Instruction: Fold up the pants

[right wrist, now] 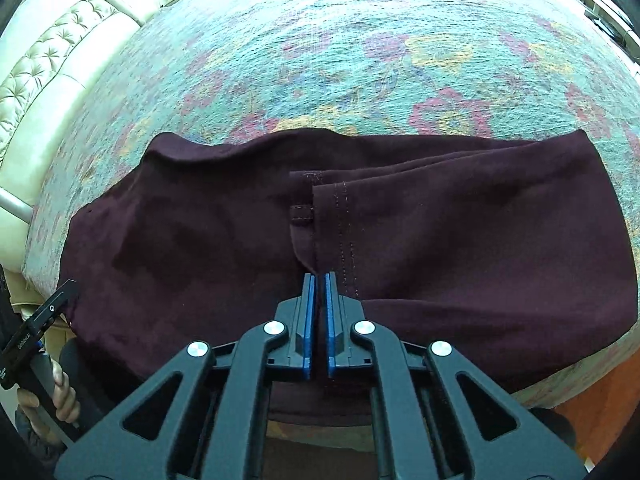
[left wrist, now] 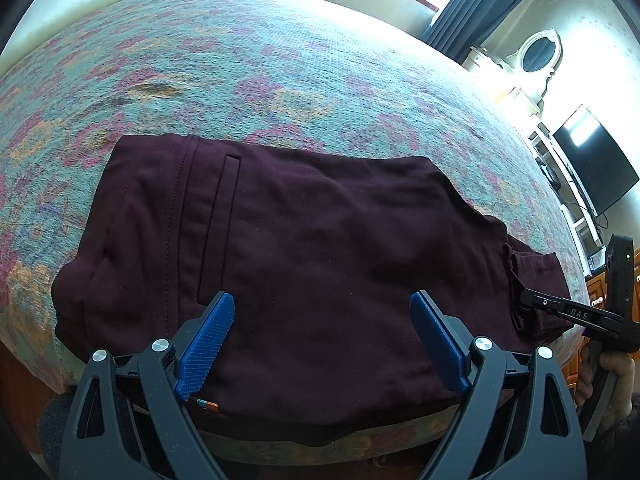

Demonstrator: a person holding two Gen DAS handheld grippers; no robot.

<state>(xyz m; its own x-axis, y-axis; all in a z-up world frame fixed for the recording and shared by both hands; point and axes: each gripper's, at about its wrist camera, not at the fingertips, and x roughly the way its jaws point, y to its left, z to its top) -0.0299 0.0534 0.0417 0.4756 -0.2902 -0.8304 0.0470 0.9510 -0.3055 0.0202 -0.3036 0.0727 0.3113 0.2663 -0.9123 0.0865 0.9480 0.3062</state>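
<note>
Maroon cloth fills the near half of the left wrist view: the pants (left wrist: 304,248) lie on a flowered bedspread (left wrist: 248,60) at the near edge of the bed, already doubled into a broad slab. Their long axis runs left to right across the picture, with a pocket slit and stitched seam toward the left and a narrower bunched end at the far right. The left gripper (left wrist: 322,344) hangs just above the near edge with its blue pads spread wide, holding nothing. At the right edge the other tool reaches the bunched end. In the right wrist view the pants (right wrist: 460,240) again stretch left to right, and a waistband corner with a belt loop sits beside a double-stitched hem near the middle, which suggests the legs have been brought up over the top part. The right gripper (right wrist: 319,284) has its pads nearly together at that stitched edge; a thin layer seems to be pinched there, though I cannot tell for sure. By my judgement one or two folds are done, and a last fold and some smoothing of the rumpled left end are left.
</note>
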